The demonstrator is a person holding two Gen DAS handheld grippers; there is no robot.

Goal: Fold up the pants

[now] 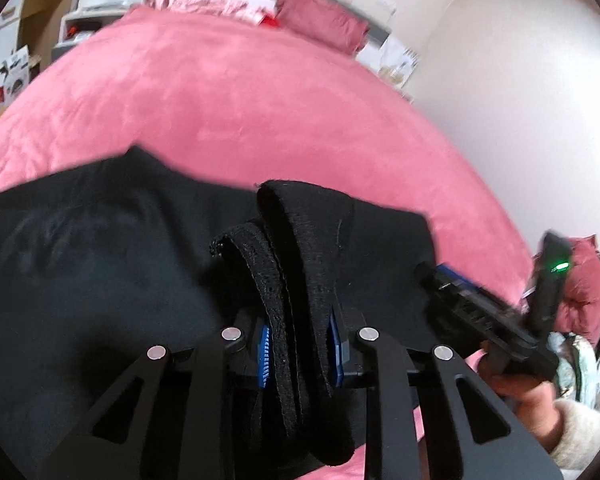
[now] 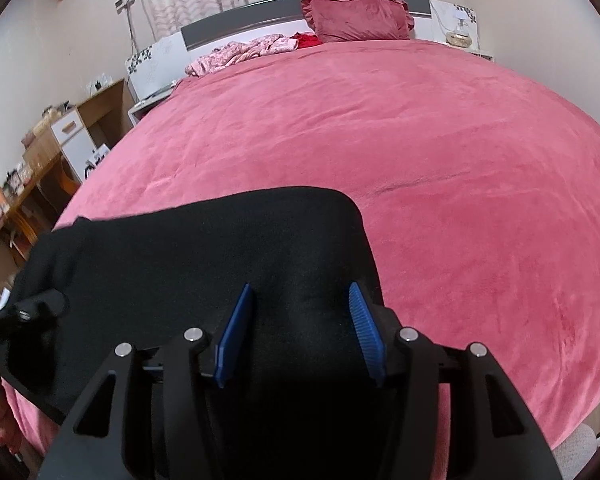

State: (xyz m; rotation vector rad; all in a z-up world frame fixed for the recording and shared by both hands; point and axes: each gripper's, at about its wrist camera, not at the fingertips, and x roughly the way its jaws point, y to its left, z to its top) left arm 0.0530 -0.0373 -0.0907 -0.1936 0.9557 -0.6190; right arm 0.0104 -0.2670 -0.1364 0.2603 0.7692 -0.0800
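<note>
1. Black pants (image 1: 100, 248) are spread across the lower part of both frames, on the pink bed (image 1: 260, 112).
2. Left tongs (image 1: 300, 348) are clenched on a bunched fold of the pants.
3. Right tongs (image 2: 300, 332) are parted, pads astride the cloth, not pinching.

**Two wrist cameras over one bed**

Each fisheye looks forward and down along its own fingers, close above the black pants (image 1: 100, 248). Both face the headboard (image 2: 292, 14) at 12 o'clock, sharing the pink bedspread (image 2: 420, 160) and pillow (image 1: 324, 20).
</note>
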